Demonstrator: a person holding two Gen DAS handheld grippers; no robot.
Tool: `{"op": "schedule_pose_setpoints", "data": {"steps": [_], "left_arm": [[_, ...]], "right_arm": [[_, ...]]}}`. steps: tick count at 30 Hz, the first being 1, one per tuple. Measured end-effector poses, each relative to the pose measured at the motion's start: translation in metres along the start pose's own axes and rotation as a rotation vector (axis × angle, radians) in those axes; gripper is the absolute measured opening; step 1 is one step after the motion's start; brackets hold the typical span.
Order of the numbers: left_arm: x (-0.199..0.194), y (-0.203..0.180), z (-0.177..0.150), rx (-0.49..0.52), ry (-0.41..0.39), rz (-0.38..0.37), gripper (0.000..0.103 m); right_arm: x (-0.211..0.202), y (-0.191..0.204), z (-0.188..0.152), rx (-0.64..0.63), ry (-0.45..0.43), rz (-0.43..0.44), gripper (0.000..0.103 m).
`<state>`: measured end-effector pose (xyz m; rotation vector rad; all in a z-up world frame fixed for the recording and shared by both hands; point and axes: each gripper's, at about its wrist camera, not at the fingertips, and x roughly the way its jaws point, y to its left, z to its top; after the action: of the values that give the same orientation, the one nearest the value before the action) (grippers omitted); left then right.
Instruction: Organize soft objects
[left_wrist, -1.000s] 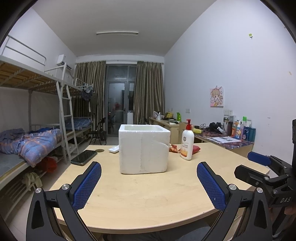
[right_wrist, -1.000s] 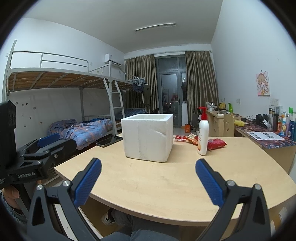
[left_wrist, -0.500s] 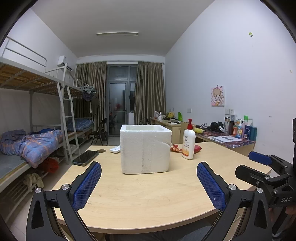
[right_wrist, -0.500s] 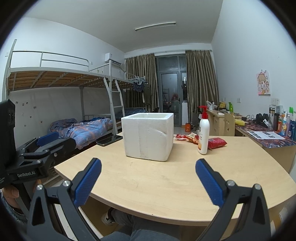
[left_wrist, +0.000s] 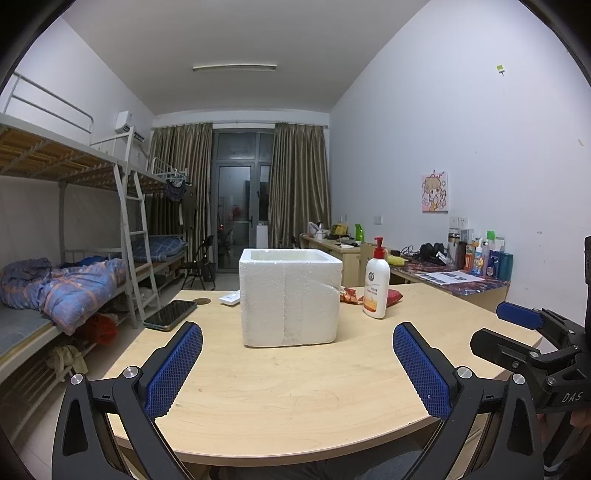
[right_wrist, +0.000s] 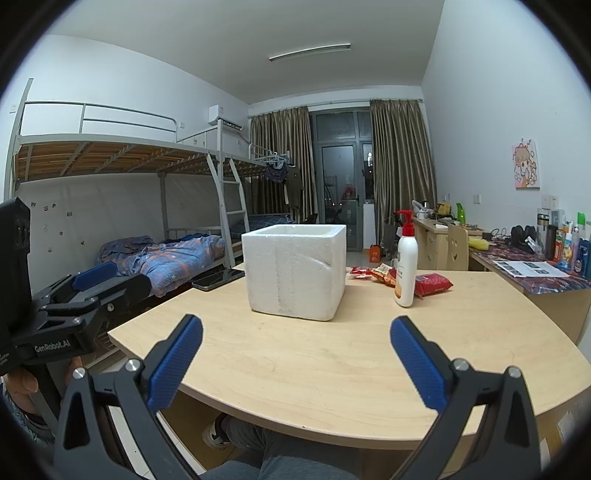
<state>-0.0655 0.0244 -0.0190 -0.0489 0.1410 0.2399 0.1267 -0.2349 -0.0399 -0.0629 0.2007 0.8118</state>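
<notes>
I hold my left claw (left_wrist: 297, 363) and right claw (right_wrist: 295, 360) wide apart and empty over the worktop's (left_wrist: 295, 398) near edge, squared up to the foam box (left_wrist: 290, 297) mid-worktop, probably the bin. The soft red snack packets (right_wrist: 432, 284) lie toward the far right edge, behind the lotion bottle (right_wrist: 405, 266).

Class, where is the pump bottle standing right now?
The pump bottle stands upright on the table, right of the foam box, just in front of the red snack packets.
</notes>
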Motion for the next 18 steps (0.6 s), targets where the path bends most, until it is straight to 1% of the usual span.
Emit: {"op": "schedule_pose_setpoints", "data": {"steps": [18], "left_arm": [[-0.0007,-0.0007,-0.0003,0.003,0.002,0.001,0.103]], "right_arm": [[0.001,-0.0015,-0.0025,-0.004,0.005,0.005,0.103]]}}
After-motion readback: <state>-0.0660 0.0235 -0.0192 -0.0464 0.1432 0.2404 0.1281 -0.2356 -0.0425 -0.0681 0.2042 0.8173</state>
